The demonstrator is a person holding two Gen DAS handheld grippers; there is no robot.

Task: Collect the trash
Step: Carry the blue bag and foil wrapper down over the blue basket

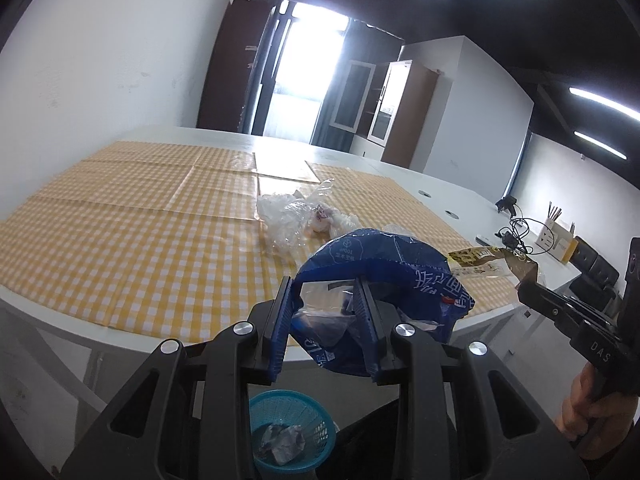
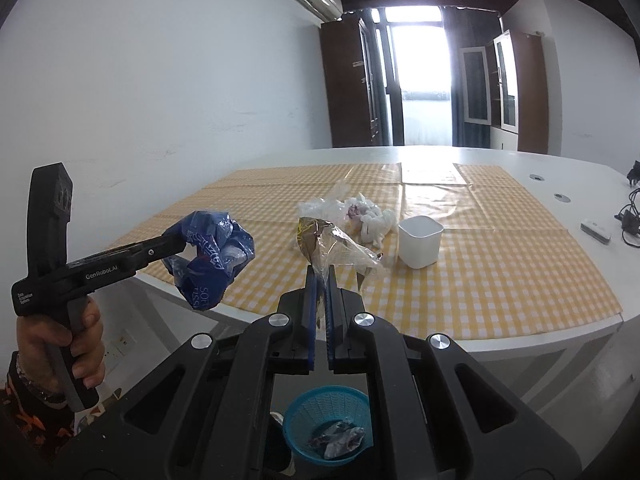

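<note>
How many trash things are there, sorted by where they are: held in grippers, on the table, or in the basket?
Held in grippers: 2, the blue wrapper and the brown wrapper
On the table: 2, the clear plastic bag pile and the white cup
In the basket: 1, a crumpled wrapper
Total: 5

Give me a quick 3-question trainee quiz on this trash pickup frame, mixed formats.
1. True or false: the left hand-held gripper holds a blue tissue wrapper.
2. Multiple choice: the teal basket sits A) on the tablecloth, B) on the floor beside the table, C) on a chair.
3. Fill in: the right hand-held gripper is shut on a clear and brown ____.

Key: 1 true. 2 B. 3 snack wrapper.
</note>
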